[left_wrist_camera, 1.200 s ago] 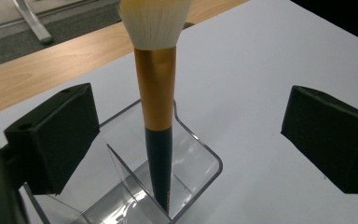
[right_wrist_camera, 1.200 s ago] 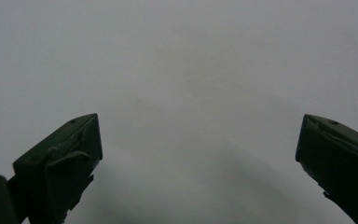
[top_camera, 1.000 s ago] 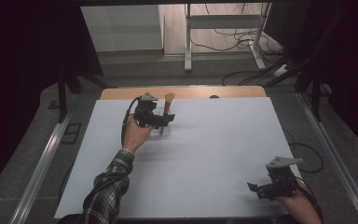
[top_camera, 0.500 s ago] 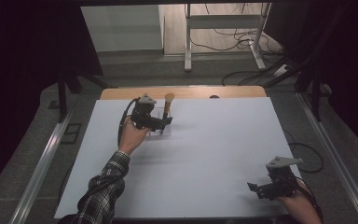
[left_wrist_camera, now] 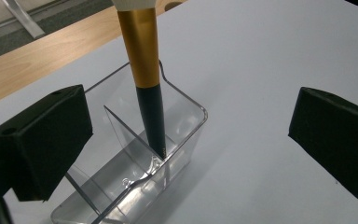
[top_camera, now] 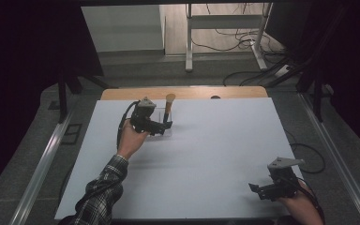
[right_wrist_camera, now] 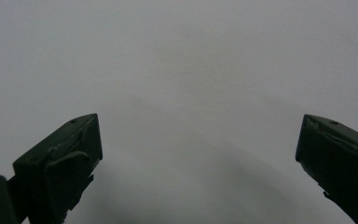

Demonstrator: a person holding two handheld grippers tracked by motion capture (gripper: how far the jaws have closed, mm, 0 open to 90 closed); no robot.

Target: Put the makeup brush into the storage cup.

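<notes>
Since the brush (left_wrist_camera: 145,70) stood upright in the end compartment of the clear organizer (left_wrist_camera: 135,154) at 11 o'clock on the tabletop (top_camera: 206,154), left gripper (top_camera: 161,125) hovered w/ jaws spread, empty; right gripper (top_camera: 260,190) idled at 5 o'clock, jaws apart.

Only the brush (top_camera: 169,106) and clear organizer (left_wrist_camera: 135,158) interrupt the bare table (top_camera: 225,154).

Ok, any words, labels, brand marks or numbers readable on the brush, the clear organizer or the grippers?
None can be read.
Makeup brush: gold ferrule and dark handle, no print visible.
Clear divided organizer: plain plastic, no label.
Left gripper and right gripper: black jaws, no marking visible.
</notes>
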